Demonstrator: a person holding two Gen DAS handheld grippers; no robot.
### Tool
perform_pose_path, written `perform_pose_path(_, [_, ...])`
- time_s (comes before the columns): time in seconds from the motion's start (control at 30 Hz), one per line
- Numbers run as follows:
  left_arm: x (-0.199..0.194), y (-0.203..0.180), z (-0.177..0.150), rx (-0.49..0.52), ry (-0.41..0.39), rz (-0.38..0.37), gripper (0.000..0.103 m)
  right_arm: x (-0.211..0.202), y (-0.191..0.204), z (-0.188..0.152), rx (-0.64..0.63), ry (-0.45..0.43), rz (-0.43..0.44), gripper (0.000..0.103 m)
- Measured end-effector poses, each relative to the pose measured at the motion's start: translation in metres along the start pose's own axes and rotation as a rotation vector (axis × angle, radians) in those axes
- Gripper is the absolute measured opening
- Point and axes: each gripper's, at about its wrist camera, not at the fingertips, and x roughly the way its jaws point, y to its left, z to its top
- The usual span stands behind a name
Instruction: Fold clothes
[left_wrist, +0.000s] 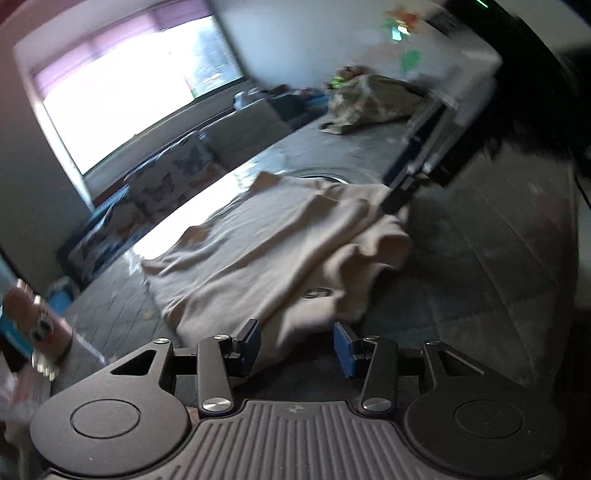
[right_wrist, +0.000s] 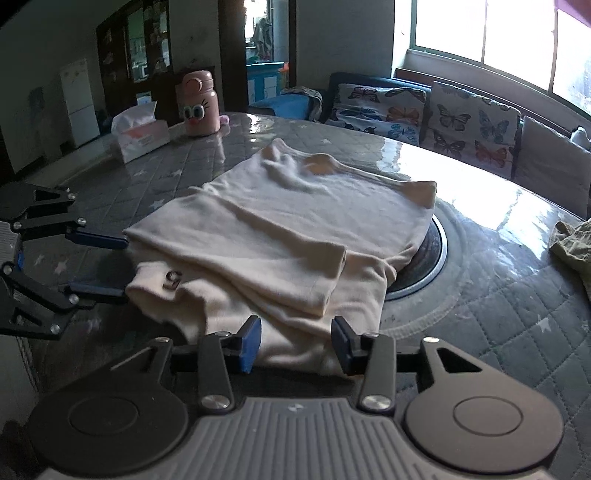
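A cream shirt (right_wrist: 280, 229) lies partly folded on the quilted grey table (right_wrist: 498, 302), with a small dark logo near its front edge. It also shows in the left wrist view (left_wrist: 266, 243). My right gripper (right_wrist: 295, 345) is open, its blue pads either side of the shirt's near edge. My left gripper (left_wrist: 297, 345) is open at the shirt's side edge. In the right wrist view it (right_wrist: 98, 264) sits at the left, jaws apart next to the cloth. The right gripper (left_wrist: 402, 192) shows at the shirt's far edge in the left wrist view.
A pink cartoon bottle (right_wrist: 199, 105) and a tissue box (right_wrist: 138, 131) stand at the table's far left. An olive garment (right_wrist: 576, 247) lies at the right edge. A round metal ring (right_wrist: 432, 258) sits in the table under the shirt. A butterfly-print sofa (right_wrist: 443, 118) runs behind.
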Motion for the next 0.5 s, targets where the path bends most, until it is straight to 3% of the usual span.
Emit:
perform_pose_path(0.1, [0.006, -0.004, 0.000, 0.010, -0.011, -0.003, 0.047, -0.004, 0.001, -0.004, -0.014, 0.005, -0.005, 0.053])
perform_pose_path(0.17, [0.009, -0.005, -0.001, 0.004, -0.017, -0.012, 0.044, -0.006, 0.001, -0.007, -0.023, 0.006, -0.007, 0.053])
perform_pose_path(0.23, [0.010, -0.005, -0.001, -0.002, -0.024, -0.018, 0.025, -0.008, 0.002, -0.009, -0.037, 0.007, -0.006, 0.056])
perform_pose_path(0.3, [0.008, -0.003, 0.001, -0.018, -0.040, -0.024, 0.016, -0.009, 0.005, -0.011, -0.063, 0.007, -0.003, 0.059])
perform_pose_path(0.5, [0.009, 0.024, 0.017, -0.151, -0.056, -0.003, 0.009, -0.011, 0.022, -0.016, -0.196, -0.012, 0.001, 0.072])
